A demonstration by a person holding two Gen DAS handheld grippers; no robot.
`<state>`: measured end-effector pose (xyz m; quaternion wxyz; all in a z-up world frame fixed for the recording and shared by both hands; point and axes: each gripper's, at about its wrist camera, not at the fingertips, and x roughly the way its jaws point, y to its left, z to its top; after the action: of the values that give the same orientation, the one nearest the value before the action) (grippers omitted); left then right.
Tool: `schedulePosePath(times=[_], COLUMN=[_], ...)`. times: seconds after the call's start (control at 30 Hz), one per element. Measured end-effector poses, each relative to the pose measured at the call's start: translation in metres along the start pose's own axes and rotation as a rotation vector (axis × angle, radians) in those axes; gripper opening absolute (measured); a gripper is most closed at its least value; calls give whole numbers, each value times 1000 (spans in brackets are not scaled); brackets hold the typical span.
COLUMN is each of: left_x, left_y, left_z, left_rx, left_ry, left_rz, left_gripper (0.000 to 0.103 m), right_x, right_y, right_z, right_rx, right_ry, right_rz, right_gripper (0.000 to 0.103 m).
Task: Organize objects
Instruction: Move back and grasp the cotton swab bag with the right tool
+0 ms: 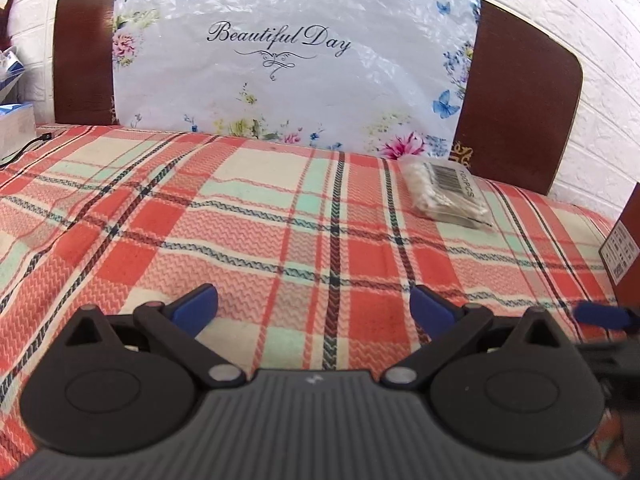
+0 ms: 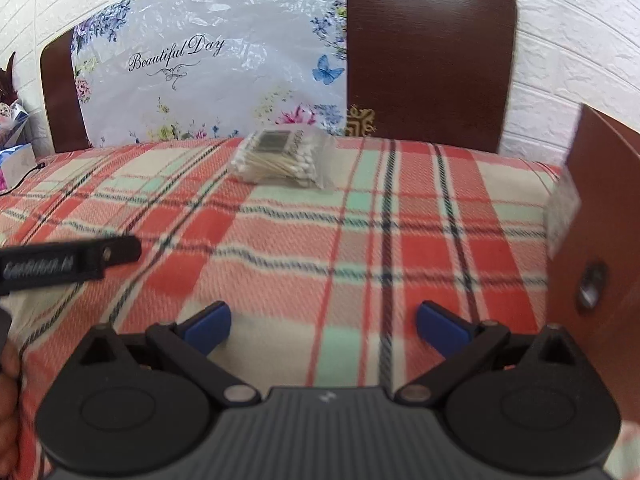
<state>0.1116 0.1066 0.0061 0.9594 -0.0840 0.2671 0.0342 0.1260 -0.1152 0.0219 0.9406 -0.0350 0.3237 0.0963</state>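
A clear bag of cotton swabs (image 1: 444, 194) with a barcode label lies on the plaid cloth near the far right; it also shows in the right wrist view (image 2: 280, 160), ahead and left of centre. A brown cardboard box (image 2: 596, 248) stands at the right edge, and a sliver of it shows in the left wrist view (image 1: 626, 248). My left gripper (image 1: 314, 308) is open and empty, low over the cloth. My right gripper (image 2: 324, 326) is open and empty, well short of the bag. The left gripper's body (image 2: 68, 262) shows at the left of the right wrist view.
A plaid cloth (image 1: 240, 220) covers the surface. A floral plastic bag reading "Beautiful Day" (image 1: 288, 60) leans on a dark wooden headboard (image 2: 428, 52) at the back. A tissue box (image 1: 16, 124) and a black cable (image 1: 24, 148) lie at the far left.
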Motion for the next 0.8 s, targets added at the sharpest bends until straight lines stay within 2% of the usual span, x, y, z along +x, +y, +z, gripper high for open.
schedulePosePath(times=[0.1,0.27,0.33,0.4,0.43,0.47,0.5,0.57,0.8], left_x=[0,1,1,1,1,2,2,3,4], left_y=[2,0,-1,-1,-1,-1,-2,-3,-7], left_z=[0,-2,-2,-2,-2,-2,-2,-2,-1], left_rx=[-13,-2,0,-2,-4,-3,0,5,28], left_ry=[-8,-12,-15,-17,-18,-19,-17,-14,2], left_rz=[-3,-2,-1,-1,1,4,7,7,26], left_gripper=[102,102,102,102,101,99,99,99,100], right_x=[26,68,88,111,115,115,115,109,63], right_y=[8,25,32,31,28,27,27,29,27], right_z=[23,63,76,84,85,85,83,78,44], right_rx=[-14,-10,-14,18,35,38,33,12,-48], right_ry=[-28,-104,-95,-31,-30,-40,-44,-53,-32], right_rz=[23,65,49,42,41,41,32,30,30], right_gripper=[99,103,103,101,99,91,88,73,72])
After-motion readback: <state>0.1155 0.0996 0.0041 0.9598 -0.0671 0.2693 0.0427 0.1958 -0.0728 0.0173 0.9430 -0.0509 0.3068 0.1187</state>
